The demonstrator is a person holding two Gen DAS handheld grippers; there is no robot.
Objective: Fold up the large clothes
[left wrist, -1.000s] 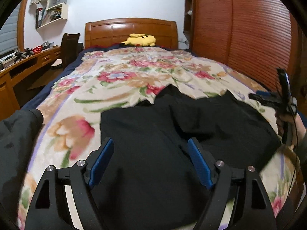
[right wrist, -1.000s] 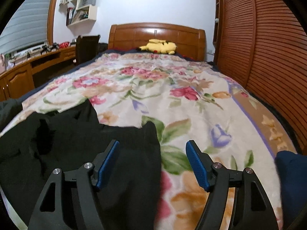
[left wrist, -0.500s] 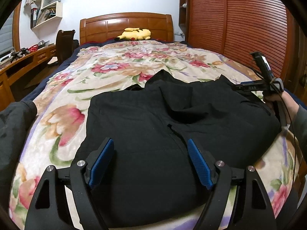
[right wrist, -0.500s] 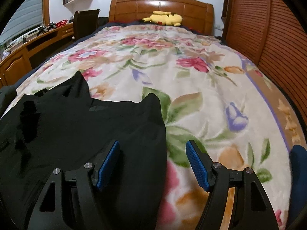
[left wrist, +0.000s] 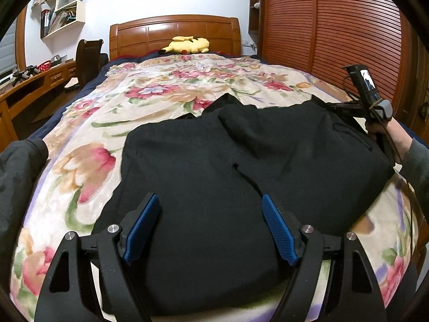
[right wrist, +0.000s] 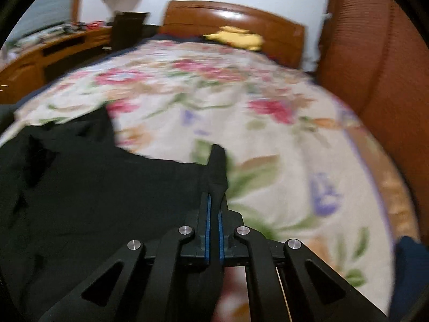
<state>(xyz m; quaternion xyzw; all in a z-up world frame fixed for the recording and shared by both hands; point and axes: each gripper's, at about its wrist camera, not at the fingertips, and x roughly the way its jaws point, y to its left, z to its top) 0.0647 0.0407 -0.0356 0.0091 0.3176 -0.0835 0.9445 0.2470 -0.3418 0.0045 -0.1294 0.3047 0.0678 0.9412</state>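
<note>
A large black fabric garment (left wrist: 241, 177) lies spread on the floral bedspread (left wrist: 166, 91). The left tongs (left wrist: 210, 226) hover spread above it. The right tongs (right wrist: 213, 209) are pressed together, pinching its edge.

No readable text, labels or numbers anywhere in either view.

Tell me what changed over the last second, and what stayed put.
The right hand-held gripper went from open to shut, pinching the right edge of the black garment. The left hand-held gripper stays open above the garment's near part, gripping nothing. The garment still lies spread on the floral blanket, and the yellow plush remains by the headboard.
</note>
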